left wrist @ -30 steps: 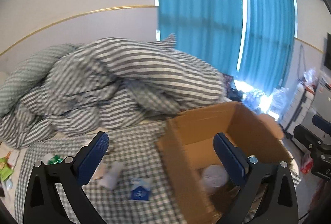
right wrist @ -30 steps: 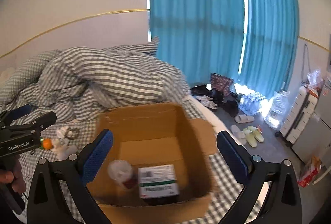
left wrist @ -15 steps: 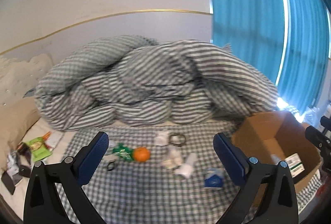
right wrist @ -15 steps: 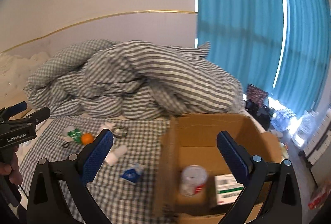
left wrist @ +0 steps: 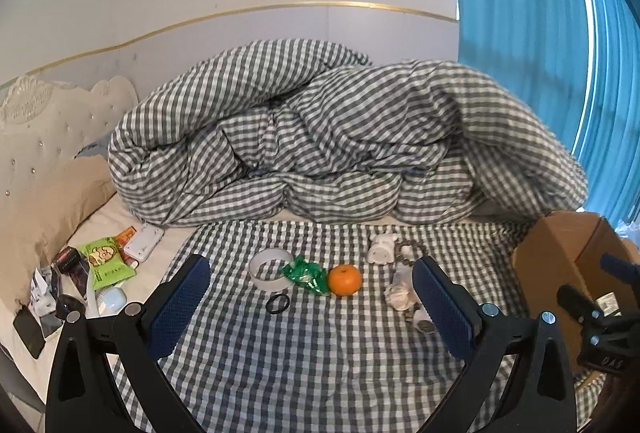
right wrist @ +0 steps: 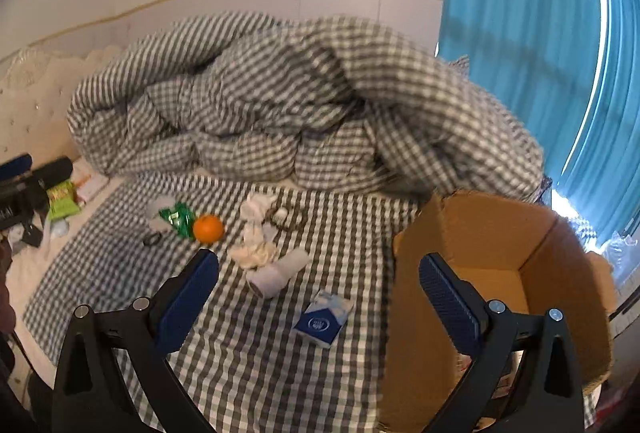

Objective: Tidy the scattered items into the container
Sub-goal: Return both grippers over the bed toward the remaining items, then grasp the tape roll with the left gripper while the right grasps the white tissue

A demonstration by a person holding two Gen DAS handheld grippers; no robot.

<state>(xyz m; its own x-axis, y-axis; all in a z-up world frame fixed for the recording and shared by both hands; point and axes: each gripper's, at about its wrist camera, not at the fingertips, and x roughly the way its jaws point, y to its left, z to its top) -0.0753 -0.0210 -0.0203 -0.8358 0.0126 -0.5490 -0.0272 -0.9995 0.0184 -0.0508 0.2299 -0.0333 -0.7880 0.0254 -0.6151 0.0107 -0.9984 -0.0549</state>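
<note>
Orange (left wrist: 345,280): firm, round, likely rolls; grip across its middle.
Tissue packet (right wrist: 322,318): light, soft; pinch the edges.
Box (right wrist: 496,233): open.
Left gripper (left wrist: 310,299): jaws apart, empty.
Right gripper (right wrist: 318,299): jaws apart, empty.

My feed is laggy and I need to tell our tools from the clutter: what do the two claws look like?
Both match: the left claw and right claw each have a black frame forking into two arms, silver round bolts at the joints, and long dark-blue pads with a fine dotted texture. White lettering on the left claw's body, seen from the right camera, is too blurred to read.
</note>
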